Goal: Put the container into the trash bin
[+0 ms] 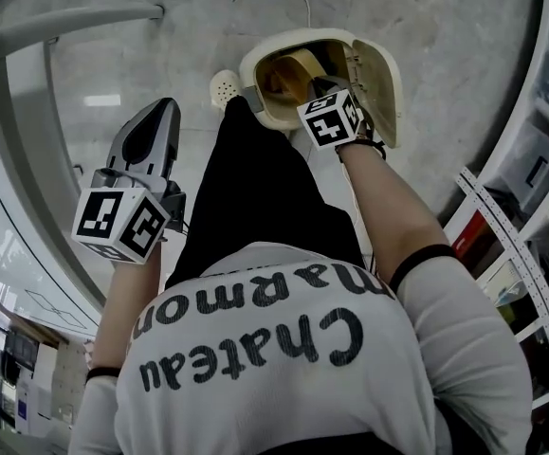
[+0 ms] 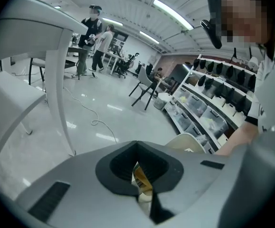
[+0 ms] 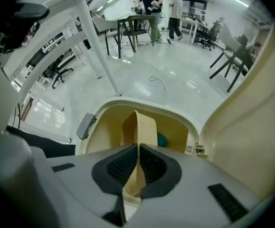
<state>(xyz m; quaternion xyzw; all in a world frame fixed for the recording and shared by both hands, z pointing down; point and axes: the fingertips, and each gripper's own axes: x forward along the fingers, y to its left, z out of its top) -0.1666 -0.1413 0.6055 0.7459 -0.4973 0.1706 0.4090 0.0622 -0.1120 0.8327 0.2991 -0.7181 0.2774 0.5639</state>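
Disposal looks close to its last step: the right gripper [image 3: 137, 151] has its jaws clamped on the thin wall of a beige plastic container [image 3: 140, 127]. It holds the container upright at the mouth of the cream oval trash bin [image 3: 128, 104] standing on the pale polished floor [image 1: 426, 27]. The bin's hinged lid [image 1: 380, 79] is tipped open sideways, so the way in is free. The left gripper [image 1: 158, 112], jaws together and empty, hangs well apart, probably kept clear because one grip suffices. Releasing should drop the container in.
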